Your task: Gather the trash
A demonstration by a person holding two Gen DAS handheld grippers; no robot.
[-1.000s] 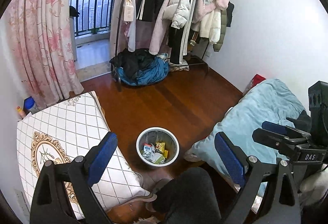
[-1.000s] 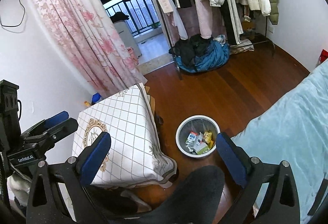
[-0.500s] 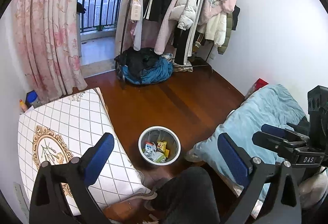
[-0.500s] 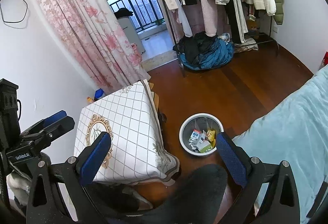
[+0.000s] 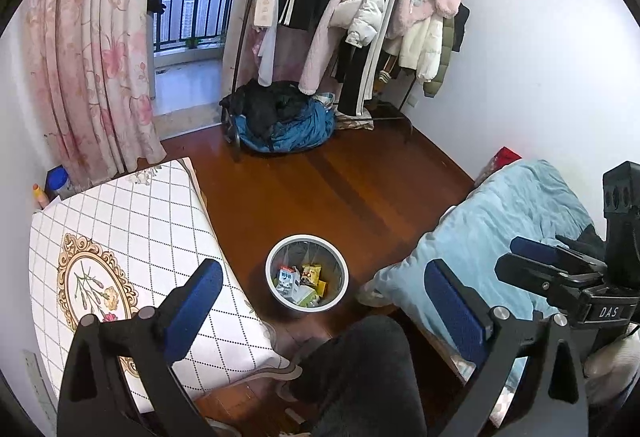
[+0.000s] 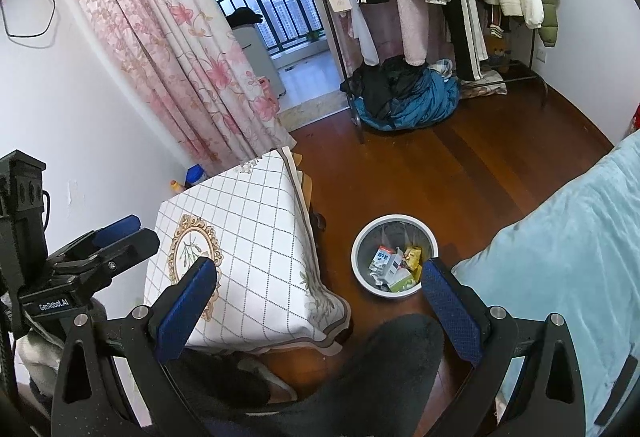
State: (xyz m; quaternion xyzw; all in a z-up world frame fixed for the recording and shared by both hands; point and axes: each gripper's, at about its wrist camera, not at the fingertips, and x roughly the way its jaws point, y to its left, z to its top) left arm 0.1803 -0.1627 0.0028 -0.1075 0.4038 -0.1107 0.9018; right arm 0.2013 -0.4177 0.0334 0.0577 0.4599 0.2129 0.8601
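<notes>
Your wastebasket (image 5: 307, 271) stands upright on the wooden floor (image 5: 340, 189), its round mouth facing straight up, so it has no long axis to speak of. It sits between the tabletop (image 5: 132, 237) with the checked cloth and the blue bed (image 5: 512, 221), just beside the corner of each. Inside it lies the trash: a small milk carton (image 5: 289, 279) tipped on its side, with a yellow snack wrapper (image 5: 311, 272) beside it and a green-and-white packet (image 5: 306, 295) below them.

Your left gripper (image 5: 320, 297) has its jaws wide apart and holds nothing; seen from its camera the basket falls between the two blue pads, well below and beyond them, and they do not touch it. Your right gripper (image 6: 320, 295) also has its jaws spread and empty; in its view the basket (image 6: 394, 255) lies toward the right pad, whose tip overlaps the rim in the picture though it hangs high above it. There the carton (image 6: 386, 263) lies with its long axis running away from you and tilted to the left. A dark trouser knee (image 5: 360, 369) shows low between the jaws in both views.
</notes>
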